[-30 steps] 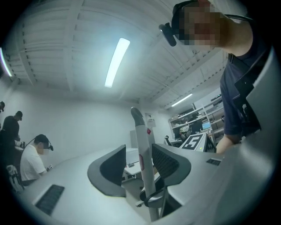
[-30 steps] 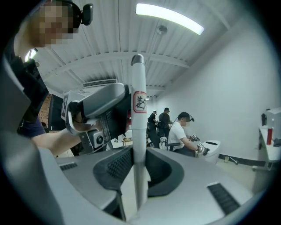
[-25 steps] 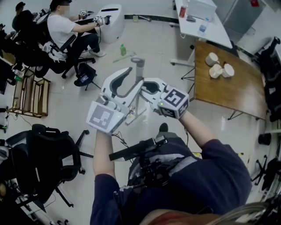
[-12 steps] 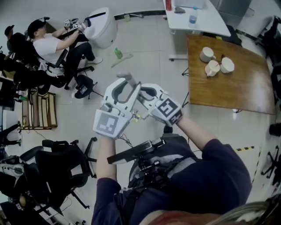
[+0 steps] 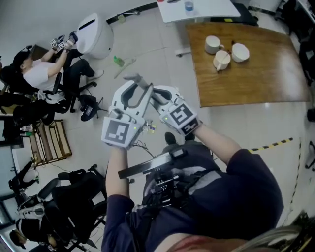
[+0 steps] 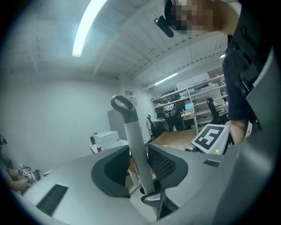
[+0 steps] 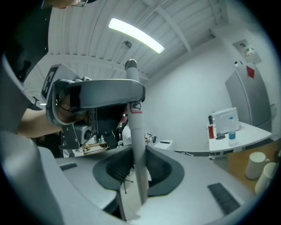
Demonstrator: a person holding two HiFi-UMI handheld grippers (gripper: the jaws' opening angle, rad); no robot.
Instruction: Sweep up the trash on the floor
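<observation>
My left gripper point(image 5: 141, 92) point(image 6: 139, 163) is shut on a grey handle point(image 6: 131, 132) with a loop at its top; its jaws have just been closing round it. That looped end sticks out above the jaws in the head view as the grey handle point(image 5: 134, 78). My right gripper point(image 5: 156, 97) point(image 7: 137, 172) is shut on a pale pole point(image 7: 135, 127) carrying a red-edged label. Both grippers are held close together, chest high, with the lower ends of the poles hidden. On the floor ahead lie a green bottle point(image 5: 118, 61) and a thin stick point(image 5: 126, 68).
A wooden table point(image 5: 256, 83) with three cups point(image 5: 222, 58) stands at the right, a white desk point(image 5: 197, 10) behind it. At the left are a seated person point(image 5: 39, 74), a white pod point(image 5: 93, 34), a wooden rack point(image 5: 47, 142) and office chairs point(image 5: 74, 197). Striped tape point(image 5: 268, 145) marks the floor.
Both grippers travelled together with their poles. The wooden table has come nearer in the head view and the seated person has slid to the left. The left jaws narrowed onto the looped handle.
</observation>
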